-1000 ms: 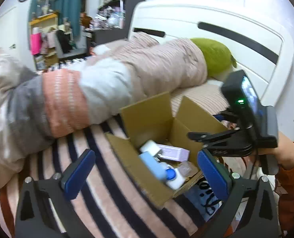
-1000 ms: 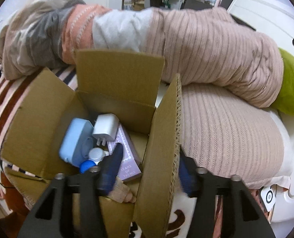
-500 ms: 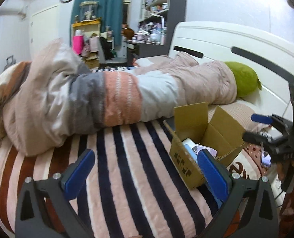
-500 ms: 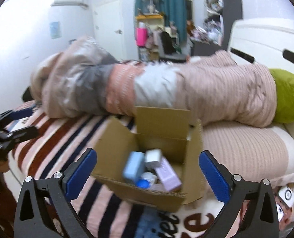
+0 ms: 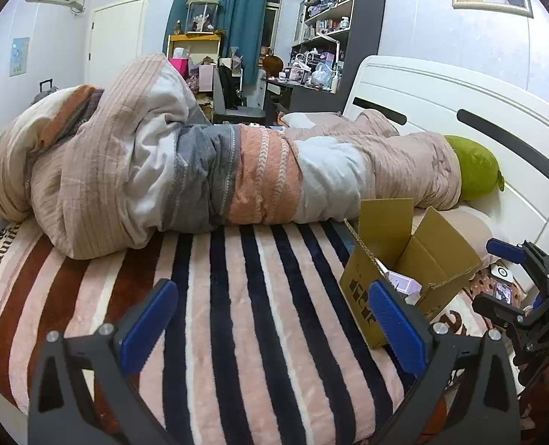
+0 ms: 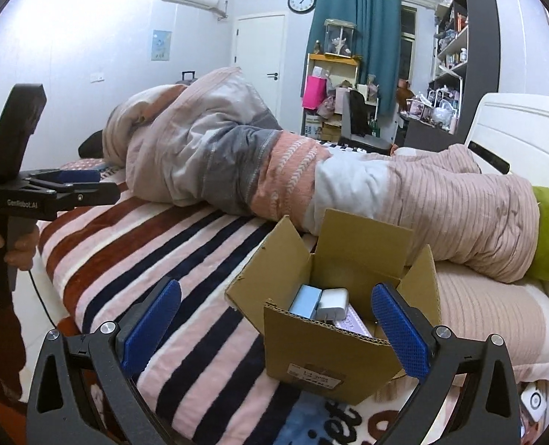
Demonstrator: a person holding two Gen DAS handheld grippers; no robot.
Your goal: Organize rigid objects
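Note:
An open cardboard box [image 6: 326, 348] stands on the striped bed. Inside it I see a light blue block [image 6: 304, 301], a white charger [image 6: 333, 303] and a lilac box [image 6: 356, 324]. The box also shows at the right of the left wrist view [image 5: 363, 296], with the lilac box [image 5: 404, 282] just visible. My right gripper [image 6: 276, 328] is open and empty, held back in front of the box. My left gripper [image 5: 272, 328] is open and empty over the striped blanket, left of the box. Each gripper shows at the edge of the other's view.
A rolled duvet [image 5: 200, 170] lies across the bed behind the box. A green pillow [image 5: 476, 167] sits by the white headboard [image 5: 459, 111]. The striped blanket [image 5: 237, 315] stretches left of the box. A phone [image 5: 502, 291] lies on the bed's right edge.
Both grippers have pulled up and back from the box. The right gripper, shut around a box flap a second ago, now stands open and clear of it.

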